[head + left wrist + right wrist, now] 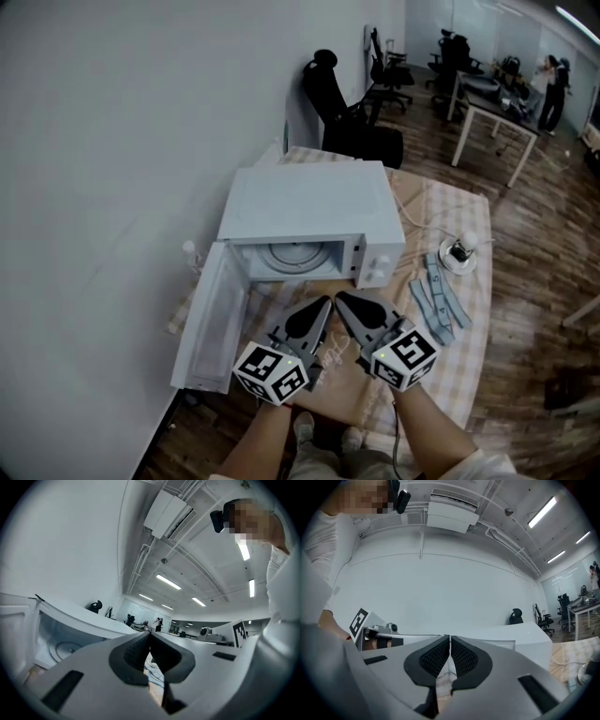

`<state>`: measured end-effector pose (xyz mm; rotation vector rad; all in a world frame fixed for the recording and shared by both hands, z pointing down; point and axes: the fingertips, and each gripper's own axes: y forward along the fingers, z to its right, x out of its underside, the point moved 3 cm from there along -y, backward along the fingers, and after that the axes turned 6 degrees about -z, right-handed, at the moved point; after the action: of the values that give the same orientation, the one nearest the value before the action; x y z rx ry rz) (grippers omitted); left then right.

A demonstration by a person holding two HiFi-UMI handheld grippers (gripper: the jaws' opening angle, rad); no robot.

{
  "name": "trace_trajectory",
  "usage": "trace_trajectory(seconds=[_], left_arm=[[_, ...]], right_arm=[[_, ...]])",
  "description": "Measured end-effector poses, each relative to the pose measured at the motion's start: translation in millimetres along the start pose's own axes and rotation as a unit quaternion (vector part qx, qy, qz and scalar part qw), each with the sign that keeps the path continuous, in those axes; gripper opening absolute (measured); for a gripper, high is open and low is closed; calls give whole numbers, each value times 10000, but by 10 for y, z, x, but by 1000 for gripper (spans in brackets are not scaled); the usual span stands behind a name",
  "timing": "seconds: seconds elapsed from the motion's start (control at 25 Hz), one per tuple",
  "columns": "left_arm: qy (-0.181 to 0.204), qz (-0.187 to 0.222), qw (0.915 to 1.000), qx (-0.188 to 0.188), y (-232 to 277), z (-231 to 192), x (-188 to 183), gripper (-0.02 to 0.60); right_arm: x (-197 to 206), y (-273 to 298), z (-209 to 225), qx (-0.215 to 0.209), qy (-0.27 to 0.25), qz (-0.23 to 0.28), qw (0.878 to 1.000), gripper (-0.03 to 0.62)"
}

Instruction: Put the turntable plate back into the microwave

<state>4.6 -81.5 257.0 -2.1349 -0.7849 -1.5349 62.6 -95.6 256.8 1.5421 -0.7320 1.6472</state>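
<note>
In the head view the round pale turntable plate (292, 256) lies inside the white box-shaped microwave (309, 202), whose door (211, 319) is swung open, and the left gripper (327, 301) and right gripper (340, 297) hover just in front of the microwave. The left gripper view shows its jaws pressed together on nothing, right of the microwave's open cavity; the right gripper view shows jaws likewise closed and empty

The roof of the white microwave (305, 211) hides all but the front arc of the round pale turntable plate (292, 255). At its 3 o'clock, a small white round object (458, 255) is too small to identify.
</note>
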Motion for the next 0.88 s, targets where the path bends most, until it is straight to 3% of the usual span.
trace_trajectory(seconds=[0.68, 0.88], left_arm=[[97, -10, 9984, 562, -251, 1049, -329, 0], [46, 51, 9973, 731, -343, 1299, -376, 0]], right_arm=[[-455, -970, -344, -173, -183, 178, 9995, 35], [-576, -1223, -513, -179, 23, 344, 9992, 35]])
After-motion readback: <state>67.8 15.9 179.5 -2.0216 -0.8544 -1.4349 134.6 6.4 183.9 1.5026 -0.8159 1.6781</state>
